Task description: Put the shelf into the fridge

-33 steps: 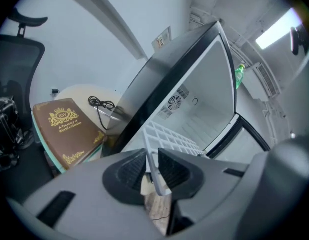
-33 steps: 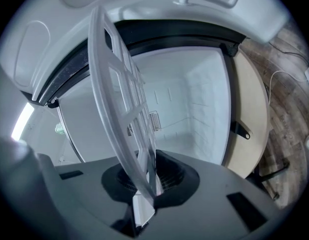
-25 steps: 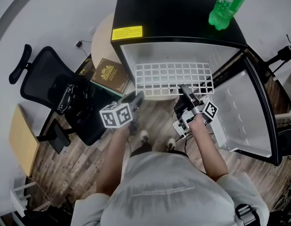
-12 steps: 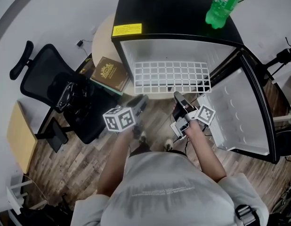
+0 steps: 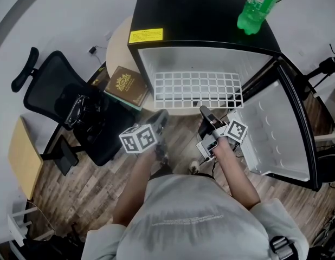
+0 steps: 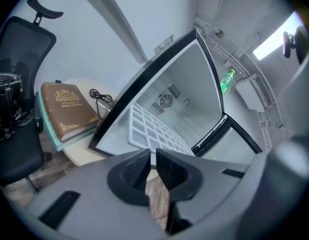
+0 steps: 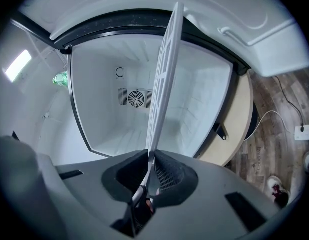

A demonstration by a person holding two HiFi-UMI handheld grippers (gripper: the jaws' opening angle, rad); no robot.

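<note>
Floorboards (image 6: 157,200) between left tool's (image 6: 153,157) just-closing jaws

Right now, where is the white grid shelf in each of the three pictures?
Head view: shelf, top centre, lying across the fridge mouth.
Left gripper view: low centre, sloping into the fridge.
Right gripper view: edge-on strip up the middle, pinched in the right claw.
Shared landmark: the green bottle on the fridge.

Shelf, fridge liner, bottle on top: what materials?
shelf: white open grid, matte; coated wire or moulded plastic, can't tell which.
fridge liner: likely moulded plastic; smooth white walls with a soft sheen.
bottle: probably plastic; translucent green, and light shows through it.
</note>
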